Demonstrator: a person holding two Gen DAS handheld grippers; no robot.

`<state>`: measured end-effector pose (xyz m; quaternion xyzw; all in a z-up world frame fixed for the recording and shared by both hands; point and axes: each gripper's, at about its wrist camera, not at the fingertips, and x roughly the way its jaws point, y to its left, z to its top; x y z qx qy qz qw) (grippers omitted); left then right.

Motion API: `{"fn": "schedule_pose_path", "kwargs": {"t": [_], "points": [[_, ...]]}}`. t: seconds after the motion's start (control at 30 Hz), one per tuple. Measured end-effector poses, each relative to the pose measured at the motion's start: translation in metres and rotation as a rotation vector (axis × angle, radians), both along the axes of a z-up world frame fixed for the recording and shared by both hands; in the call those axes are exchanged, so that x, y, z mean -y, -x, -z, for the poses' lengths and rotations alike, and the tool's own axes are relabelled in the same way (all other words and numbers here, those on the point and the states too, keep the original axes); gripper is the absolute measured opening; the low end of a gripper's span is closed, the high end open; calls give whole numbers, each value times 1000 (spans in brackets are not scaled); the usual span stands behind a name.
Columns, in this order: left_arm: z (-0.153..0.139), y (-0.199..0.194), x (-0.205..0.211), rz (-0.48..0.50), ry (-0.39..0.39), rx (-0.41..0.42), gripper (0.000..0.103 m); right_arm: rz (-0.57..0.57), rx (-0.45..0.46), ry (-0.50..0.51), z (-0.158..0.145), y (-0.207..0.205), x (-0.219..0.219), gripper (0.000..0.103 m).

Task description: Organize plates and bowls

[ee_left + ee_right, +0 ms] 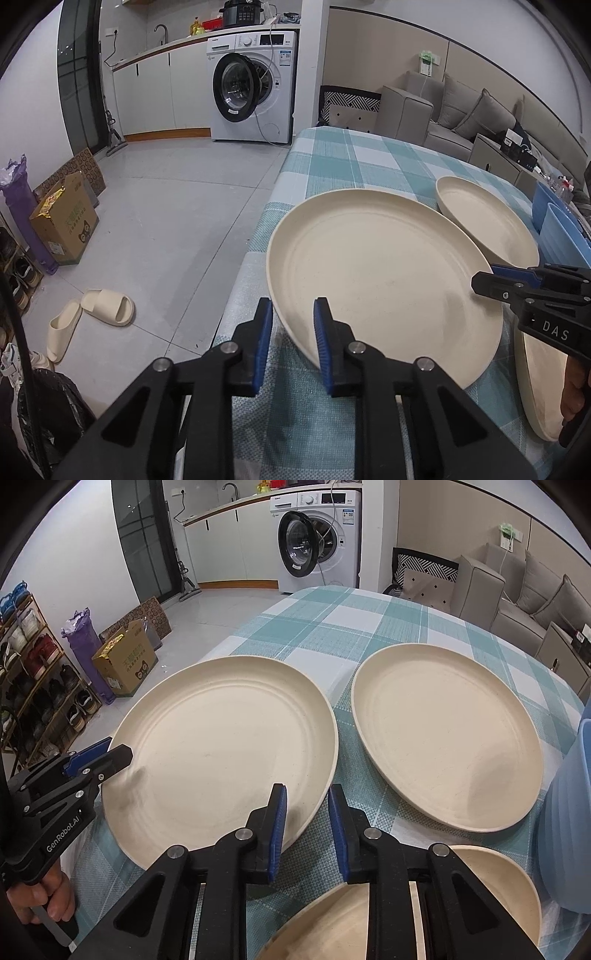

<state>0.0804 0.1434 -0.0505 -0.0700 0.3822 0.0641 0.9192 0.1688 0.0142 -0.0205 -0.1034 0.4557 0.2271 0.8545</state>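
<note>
The left gripper (293, 332) straddles the near plate's (376, 273) rim, not yet pinching; right gripper (306, 823) spread too. Plate looks stiff, light, slick: grip rim

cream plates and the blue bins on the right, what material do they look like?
Cream plates: probably matte plastic or wheat-straw composite. They show a dull, soft sheen, faint dark specks and moulded concentric rings; glazed ceramic looks unlikely.

Blue containers: likely plastic, with an even colour, thin walls and vertical ribbing in the right wrist view.

Tablecloth: woven, textured check, possibly a vinyl weave.
</note>
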Motion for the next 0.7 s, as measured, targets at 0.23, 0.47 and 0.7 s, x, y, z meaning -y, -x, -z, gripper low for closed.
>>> {"fn": "schedule_pose_path", "kwargs": {"t": [0.23, 0.47, 0.7], "points": [[-1, 1, 2, -1, -10, 6, 21, -5, 22, 5, -4, 5, -1, 24], [-3, 2, 1, -8, -8, 14, 21, -15, 47, 5, -9, 9, -2, 24], [-10, 6, 0, -13, -7, 33, 21, -25, 70, 6, -13, 14, -3, 24]]}}
